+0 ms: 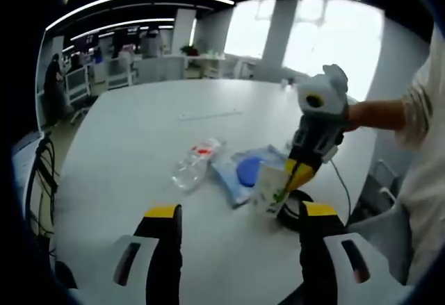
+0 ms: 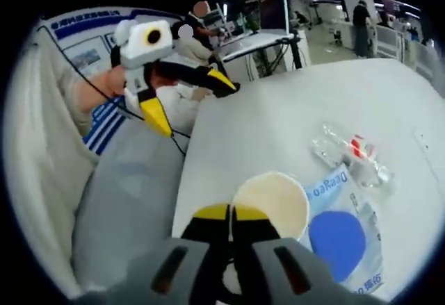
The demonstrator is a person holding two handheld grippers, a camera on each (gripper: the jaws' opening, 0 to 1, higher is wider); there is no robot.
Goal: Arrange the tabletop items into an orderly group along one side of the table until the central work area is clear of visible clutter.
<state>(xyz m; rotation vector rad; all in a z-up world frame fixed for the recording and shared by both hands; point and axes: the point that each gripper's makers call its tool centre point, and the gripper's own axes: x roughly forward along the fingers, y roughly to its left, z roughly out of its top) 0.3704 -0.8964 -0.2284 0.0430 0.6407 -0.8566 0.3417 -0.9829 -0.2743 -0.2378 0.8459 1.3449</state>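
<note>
Yellow-tipped jaws of the right gripper point(image 2: 231, 215) are pinching the rim of a paper cup point(image 2: 272, 203) beside the blue pack point(image 2: 338, 239) and bottle point(image 2: 345, 152), while the left gripper point(image 1: 240, 216) is hanging open, so the thin cup could be crushing or tipping.

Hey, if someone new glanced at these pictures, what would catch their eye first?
Probably the right gripper, its yellow-tipped jaws shut on a white paper cup with green print near the white table's edge. Beside the cup lie a pale blue plastic packet with a dark blue circle and a crumpled clear plastic bottle with a red label.
</note>
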